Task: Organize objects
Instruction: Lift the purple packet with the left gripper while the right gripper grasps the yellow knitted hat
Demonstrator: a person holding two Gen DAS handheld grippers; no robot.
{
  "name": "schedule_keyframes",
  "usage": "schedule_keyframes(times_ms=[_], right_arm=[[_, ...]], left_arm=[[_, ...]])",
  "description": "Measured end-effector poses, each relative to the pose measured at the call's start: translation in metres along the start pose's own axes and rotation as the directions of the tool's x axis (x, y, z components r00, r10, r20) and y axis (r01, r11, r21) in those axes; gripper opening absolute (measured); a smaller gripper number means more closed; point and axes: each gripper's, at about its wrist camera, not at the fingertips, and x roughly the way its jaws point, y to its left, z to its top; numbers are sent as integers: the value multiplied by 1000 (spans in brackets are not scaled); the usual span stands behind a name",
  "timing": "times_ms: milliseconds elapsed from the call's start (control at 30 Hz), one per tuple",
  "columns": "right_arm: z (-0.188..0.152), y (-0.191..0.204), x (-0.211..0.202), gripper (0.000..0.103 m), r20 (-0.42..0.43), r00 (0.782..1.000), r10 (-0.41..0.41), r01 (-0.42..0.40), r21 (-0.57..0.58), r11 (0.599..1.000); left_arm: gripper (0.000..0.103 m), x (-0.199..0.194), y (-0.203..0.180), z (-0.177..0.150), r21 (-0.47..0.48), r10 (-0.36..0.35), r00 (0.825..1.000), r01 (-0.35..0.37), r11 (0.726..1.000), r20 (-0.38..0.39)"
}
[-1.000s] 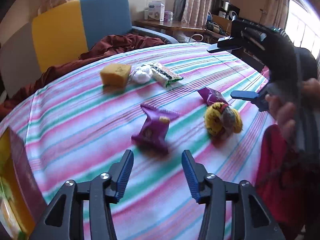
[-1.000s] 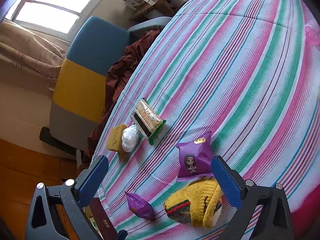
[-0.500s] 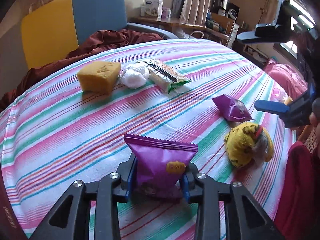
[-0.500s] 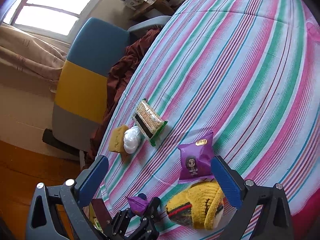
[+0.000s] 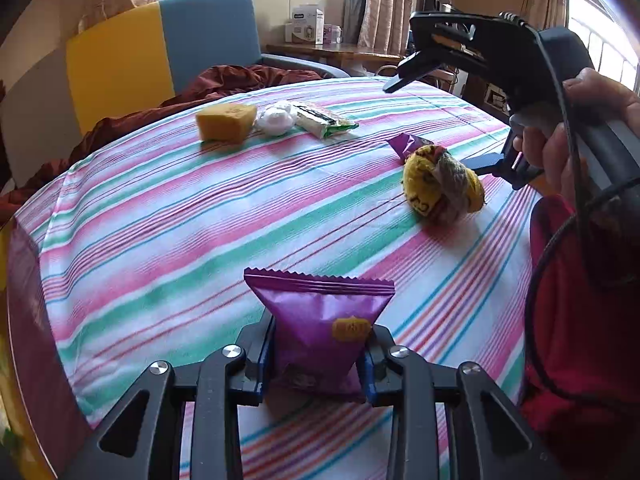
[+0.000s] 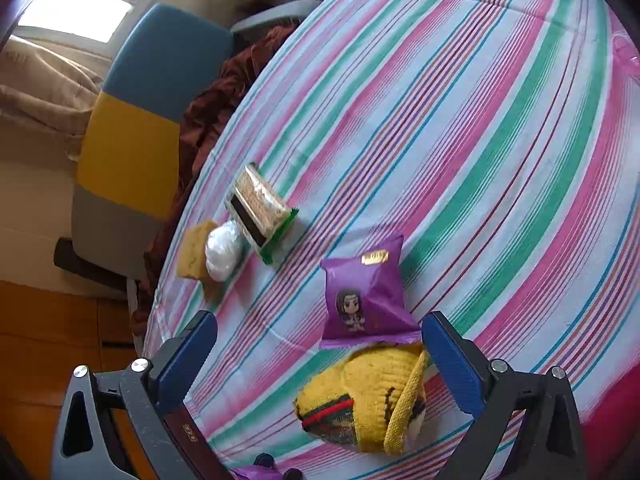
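Purple packet point(image 5: 320, 328) upright between the blue pads of the left hand-held gripper point(image 5: 316, 364), at the near edge of the striped bench point(image 5: 200, 220); jaws closing, pads pressing on both its sides, zigzag top edge free above them. Second purple packet point(image 6: 362, 296) flat on the cloth, printed with a small cartoon figure, touching the yellow knitted sock ball point(image 6: 368, 404) just in front of it. Right hand-held gripper point(image 6: 320, 360) wide open above these two, holding nothing, sock ball and packet edge between its pads but not touched. Hand point(image 5: 576, 128) around its black grip, red sleeve point(image 5: 568, 340) below. Farther along the bench, close together in a row: yellow sponge point(image 5: 226, 122), white wrapped ball point(image 5: 276, 120), green-edged biscuit pack point(image 5: 320, 120). Behind the bench, chair point(image 5: 160, 56) with blue, yellow and grey back, dark red cloth point(image 5: 240, 80) on its seat.
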Motion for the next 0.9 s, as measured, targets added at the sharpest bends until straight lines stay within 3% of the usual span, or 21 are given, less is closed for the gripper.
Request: schedule_keyframes(times_ms=[167,433,900], right_arm=[[-11,13,13,103,-78,996,-45,37,-103,994],[-42,48,40,103,-291,956,38,-125,-284,951],[-59,61,51,103,-288,950,-120,-26,-456,890]], left_arm=[[33,-5,13,-6,-59,-28,1000,29,998,14],[33,-9,21,-14,-89,-33,999,36,995,40],[33,-3,23,-13,-82,-36,997,41,996,61]])
